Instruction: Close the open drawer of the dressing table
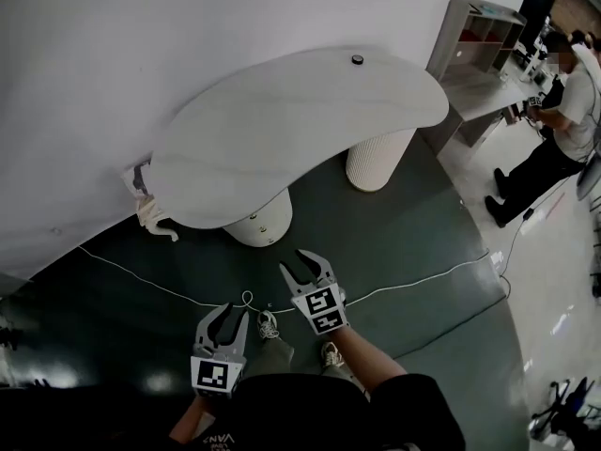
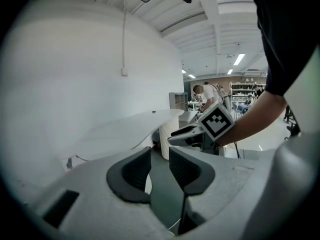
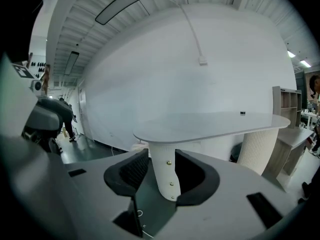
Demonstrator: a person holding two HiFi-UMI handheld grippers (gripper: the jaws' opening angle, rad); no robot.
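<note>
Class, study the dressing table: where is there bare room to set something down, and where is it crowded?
Nearly the whole tabletop is bare, from its left end to the small black object near the far edge. The floor in front, up to the white cable, is open. Crowded: beside the left leg, where clutter lies by the wall.

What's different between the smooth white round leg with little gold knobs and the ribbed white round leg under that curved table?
The smooth white round leg has a plain surface with three small gold knobs; the ribbed white round leg has fine vertical grooves and shows no knobs. The smooth leg stands nearer the person, the ribbed leg farther back to the right. Both are white, upright and carry the same curved white tabletop.
</note>
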